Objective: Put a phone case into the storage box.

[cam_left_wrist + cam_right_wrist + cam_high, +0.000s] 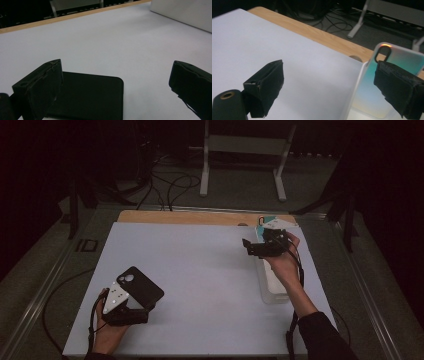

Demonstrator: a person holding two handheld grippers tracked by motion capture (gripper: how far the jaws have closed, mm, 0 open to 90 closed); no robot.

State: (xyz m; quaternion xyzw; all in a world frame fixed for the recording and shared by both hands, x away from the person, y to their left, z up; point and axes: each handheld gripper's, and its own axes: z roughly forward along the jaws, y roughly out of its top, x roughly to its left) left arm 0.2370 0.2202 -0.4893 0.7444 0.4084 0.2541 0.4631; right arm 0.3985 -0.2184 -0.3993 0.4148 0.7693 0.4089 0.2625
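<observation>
A: While the left gripper point(131, 307) sits low at the near left part of the white mat point(200, 270), look at its jaws in its own view: spread wide, nothing between them.

B: And the black phone case point(141, 286)? From above it lies flat on the mat, camera hole up, right at that gripper.

A: In the left gripper view the black phone case point(90, 97) lies just past the left jaw, under the gap, not clamped.

B: Over to the right gripper point(265, 246), at the mat's far right edge.

A: Jaws parted there too, holding nothing. It hovers over the clear tray point(272, 290) that runs along the mat's right edge.

B: In the right gripper view an iridescent phone case point(372, 87) leans in that tray, its camera cutout uppermost, partly behind the right jaw.

A: Whether that jaw touches it, I can't tell.
</observation>
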